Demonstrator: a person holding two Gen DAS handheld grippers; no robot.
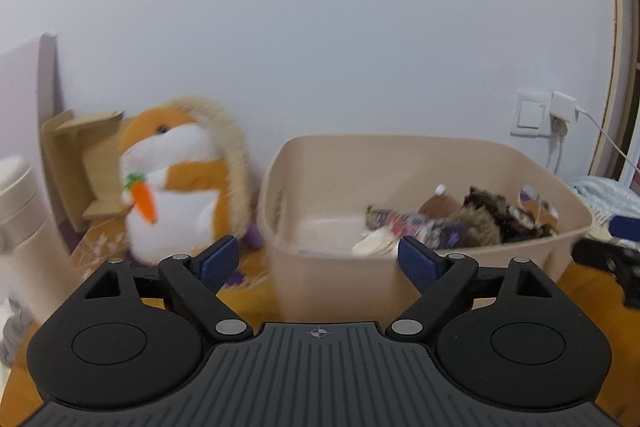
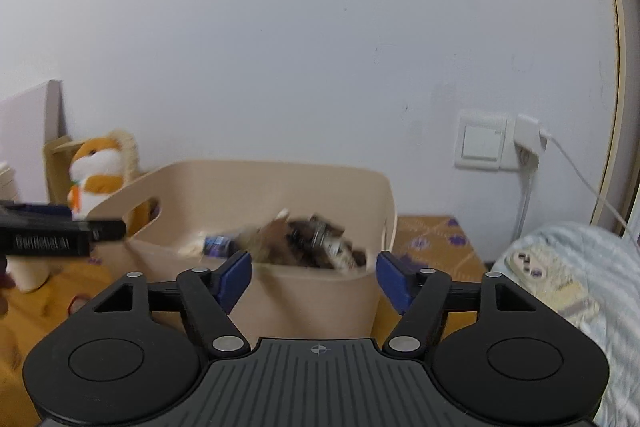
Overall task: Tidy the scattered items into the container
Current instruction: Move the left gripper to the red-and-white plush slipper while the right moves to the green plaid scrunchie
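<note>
A beige plastic bin (image 1: 400,143) stands on an orange patterned cloth against the wall. Inside it lies a heap of small items (image 1: 460,223), brown furry toys and printed wrappers, piled toward its right side. My left gripper (image 1: 319,259) is open in front of the bin's near wall, with nothing between its blue pads. In the right wrist view the same bin (image 2: 280,165) and its heap (image 2: 304,243) sit just beyond my right gripper (image 2: 315,277), which is also open and empty. An orange and white plush hamster (image 1: 172,179) holding a carrot sits left of the bin, outside it.
A cardboard stand (image 1: 80,155) is behind the plush and a white canister (image 1: 16,211) is at far left. A wall switch (image 2: 482,143) and a plugged charger (image 2: 530,135) with its cable are to the right. A pale blue striped blanket (image 2: 580,267) lies right of the bin.
</note>
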